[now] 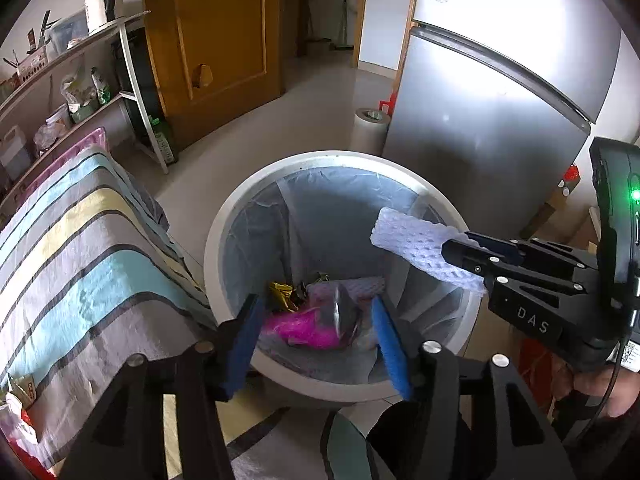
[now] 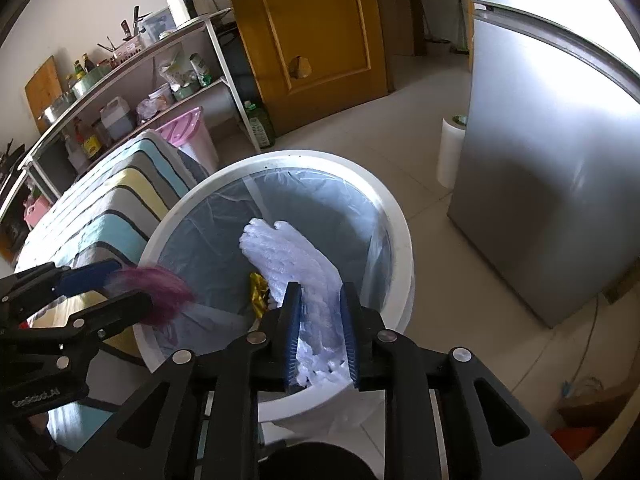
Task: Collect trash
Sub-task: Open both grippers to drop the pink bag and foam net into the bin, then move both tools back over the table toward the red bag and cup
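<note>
A: Hovering over a white lined trash bin point(image 1: 224, 240), both grippers are at the drop-off step. The right gripper point(image 2: 320, 328) has white foam netting point(image 2: 288, 256) between its pads, above the bin's mouth.

B: And the left gripper point(image 1: 316, 340)?

A: Jaws apart, pads touching nothing; a pink wrapper point(image 1: 296, 328) sits below, blurred in the right view.

B: What's next?

A: Likely opening the right jaws wider. Only the left view shows the bin's bottom, with a gold wrapper point(image 1: 282, 292).

Home kitchen: fridge point(image 1: 500, 92), pantry shelves point(image 2: 132, 80).
</note>
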A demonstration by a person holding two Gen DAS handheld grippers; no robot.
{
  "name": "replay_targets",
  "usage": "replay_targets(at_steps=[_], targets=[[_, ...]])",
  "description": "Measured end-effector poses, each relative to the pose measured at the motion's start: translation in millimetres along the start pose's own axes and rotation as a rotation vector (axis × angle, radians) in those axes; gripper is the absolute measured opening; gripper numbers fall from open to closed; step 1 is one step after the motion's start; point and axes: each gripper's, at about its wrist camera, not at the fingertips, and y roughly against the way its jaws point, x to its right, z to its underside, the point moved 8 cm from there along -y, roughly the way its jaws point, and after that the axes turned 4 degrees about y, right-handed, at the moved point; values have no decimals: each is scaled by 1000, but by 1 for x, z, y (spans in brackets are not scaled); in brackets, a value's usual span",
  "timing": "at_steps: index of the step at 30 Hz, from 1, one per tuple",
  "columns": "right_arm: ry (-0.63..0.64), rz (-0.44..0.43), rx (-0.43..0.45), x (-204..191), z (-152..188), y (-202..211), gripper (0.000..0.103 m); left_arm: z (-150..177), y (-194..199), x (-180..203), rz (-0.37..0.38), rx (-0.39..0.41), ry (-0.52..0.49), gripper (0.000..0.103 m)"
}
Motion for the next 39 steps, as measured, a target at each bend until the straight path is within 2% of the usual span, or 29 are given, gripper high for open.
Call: replay_targets(at_steps=[2, 7, 16, 22, 32, 39], targets=[[1, 3, 5, -1, -1, 1, 25, 0, 0, -2, -2, 0, 3, 60], [-3, 1, 17, -2, -3, 4, 43, 1, 4, -4, 1, 8, 14, 66], [-4, 1, 59, -11, -5, 21, 43, 1, 25, -14, -4, 47, 39, 69], [0, -12, 101, -26, -7, 40, 43, 4, 52, -28, -36, 104, 52, 69], [43, -50, 191, -69, -17, 74, 43, 20, 98, -59, -102, 184, 92, 70], [75, -93, 211, -102, -14, 83, 43, 37, 125, -89, -154, 222, 141, 71]])
